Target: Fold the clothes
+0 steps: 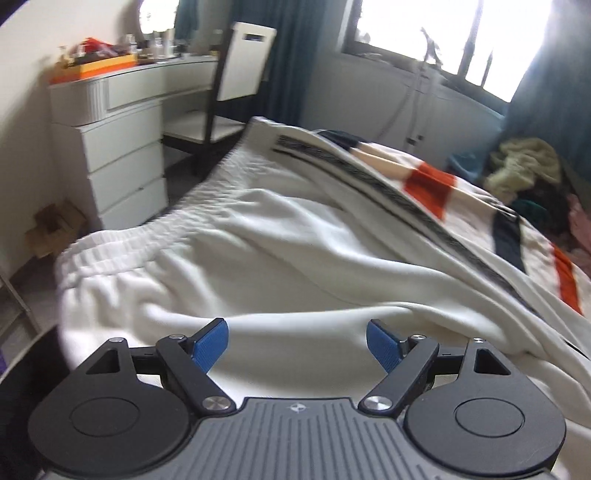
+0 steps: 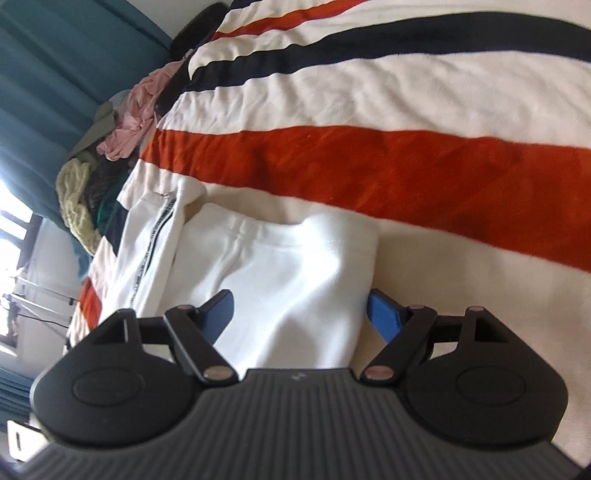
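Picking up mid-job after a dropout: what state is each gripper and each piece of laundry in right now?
left gripper: open, nothing between the pads, over the trousers.
right gripper: open, straddling the leg end, not pinching.
white trousers: spread on the bed, wrinkled, unfolded.
clothes pile: heaped, unfolded.
striped blanket: spread flat.

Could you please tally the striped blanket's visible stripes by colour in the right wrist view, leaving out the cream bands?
Orange-red stripes on the striped fleece blanket: 2
Dark navy stripes: 1
Total: 3
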{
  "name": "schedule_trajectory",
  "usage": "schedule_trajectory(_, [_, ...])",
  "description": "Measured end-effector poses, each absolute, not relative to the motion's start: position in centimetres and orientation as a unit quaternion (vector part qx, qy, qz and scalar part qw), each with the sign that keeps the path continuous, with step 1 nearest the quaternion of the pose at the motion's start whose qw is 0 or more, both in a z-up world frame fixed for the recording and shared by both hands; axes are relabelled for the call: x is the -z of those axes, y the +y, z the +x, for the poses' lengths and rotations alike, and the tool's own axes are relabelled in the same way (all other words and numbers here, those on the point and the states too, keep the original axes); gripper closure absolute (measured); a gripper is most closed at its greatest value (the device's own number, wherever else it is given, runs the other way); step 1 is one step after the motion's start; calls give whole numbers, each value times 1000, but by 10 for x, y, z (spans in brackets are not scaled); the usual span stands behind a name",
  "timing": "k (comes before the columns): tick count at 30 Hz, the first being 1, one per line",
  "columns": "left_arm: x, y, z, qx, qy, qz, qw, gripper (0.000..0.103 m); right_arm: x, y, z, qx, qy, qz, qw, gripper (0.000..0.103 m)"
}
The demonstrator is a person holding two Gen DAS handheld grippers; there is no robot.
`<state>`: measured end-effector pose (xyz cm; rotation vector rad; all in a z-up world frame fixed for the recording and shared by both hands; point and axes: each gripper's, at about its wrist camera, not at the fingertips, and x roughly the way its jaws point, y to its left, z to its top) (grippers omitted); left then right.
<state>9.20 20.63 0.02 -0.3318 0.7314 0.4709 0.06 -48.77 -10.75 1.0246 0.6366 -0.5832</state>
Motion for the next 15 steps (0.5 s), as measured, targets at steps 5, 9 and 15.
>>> schedule_trajectory(5, [0,224,77,-247,341,-173,890,19,125,-500,-1,282,261,538,751,33])
schedule_trajectory(9, [-2,241,66,-266,333,-225,876,19,140,-508,-2,307,249,574,717,64])
schedule_trajectory(15, [-13,230,60,-296,315,-183,883,17,128,-505,-3,263,185,587,743,95])
